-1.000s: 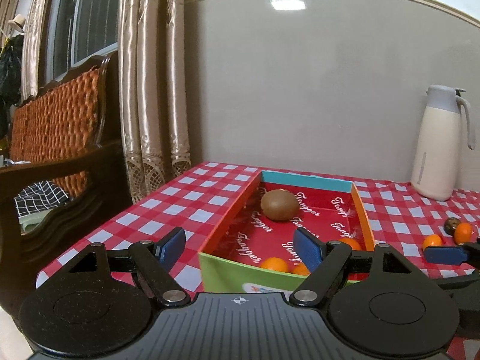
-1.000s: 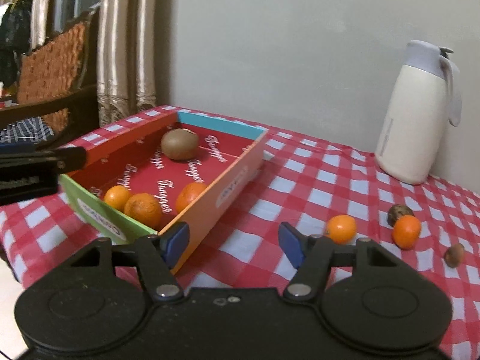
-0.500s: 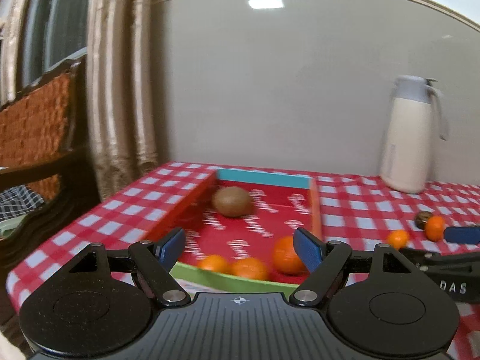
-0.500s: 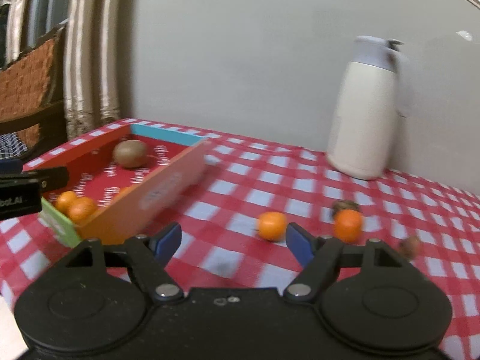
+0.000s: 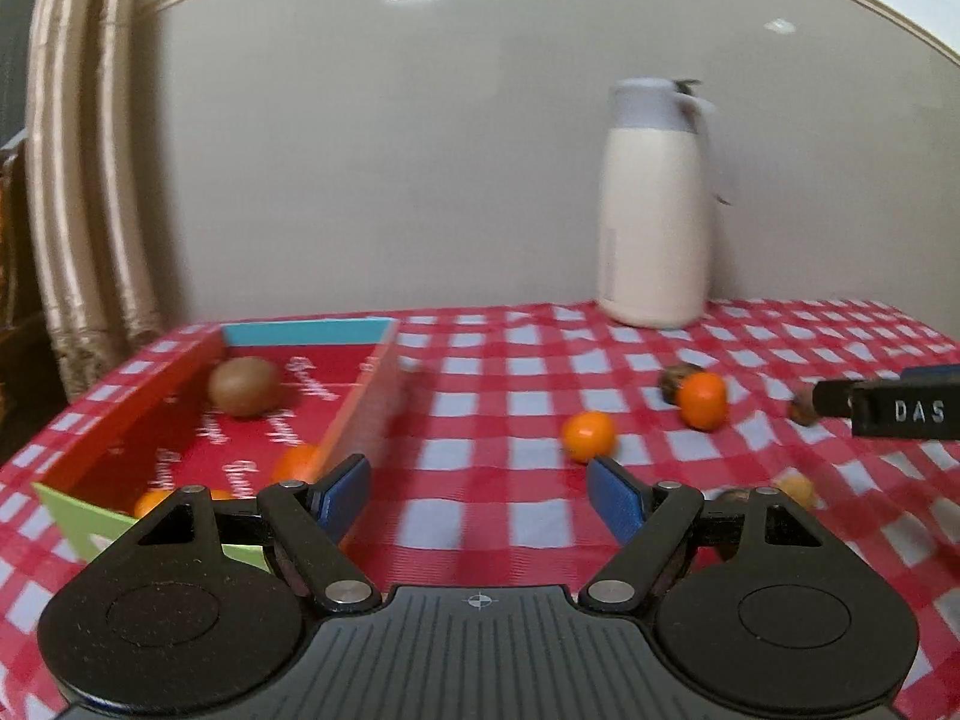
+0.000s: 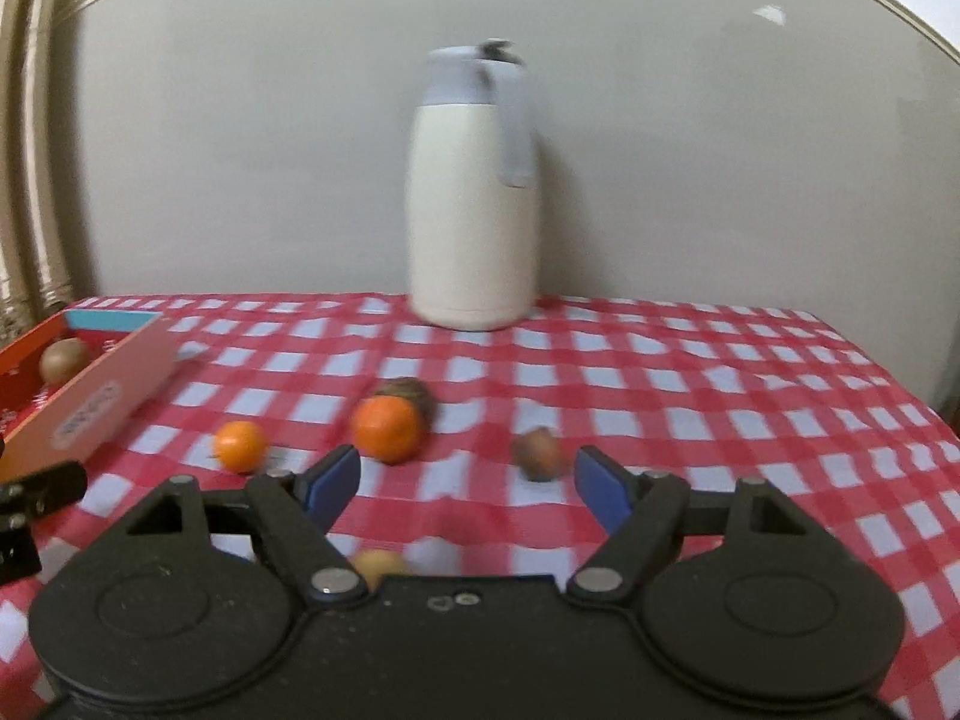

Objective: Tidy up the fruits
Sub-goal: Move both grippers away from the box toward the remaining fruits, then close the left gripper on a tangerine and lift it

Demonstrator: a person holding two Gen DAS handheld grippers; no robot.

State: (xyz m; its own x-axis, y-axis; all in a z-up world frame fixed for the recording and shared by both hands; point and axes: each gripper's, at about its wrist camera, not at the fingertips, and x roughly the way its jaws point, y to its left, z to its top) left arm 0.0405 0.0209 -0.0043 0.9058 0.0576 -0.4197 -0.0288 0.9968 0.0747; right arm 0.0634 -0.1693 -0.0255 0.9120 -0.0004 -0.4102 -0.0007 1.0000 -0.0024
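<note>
Hovering released and empty, the right claw [image 6: 465, 483] has a tangerine [image 6: 387, 427] just beyond its left pad; the left claw [image 5: 477, 495], also released, sits right of the box [image 5: 360, 414].

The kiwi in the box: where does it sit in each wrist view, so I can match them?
Left wrist: kiwi at left of centre, at the far end of the box.
Right wrist: kiwi at the far left edge, behind the box's pale side wall.
Shared landmark: the white jug against the wall.
</note>
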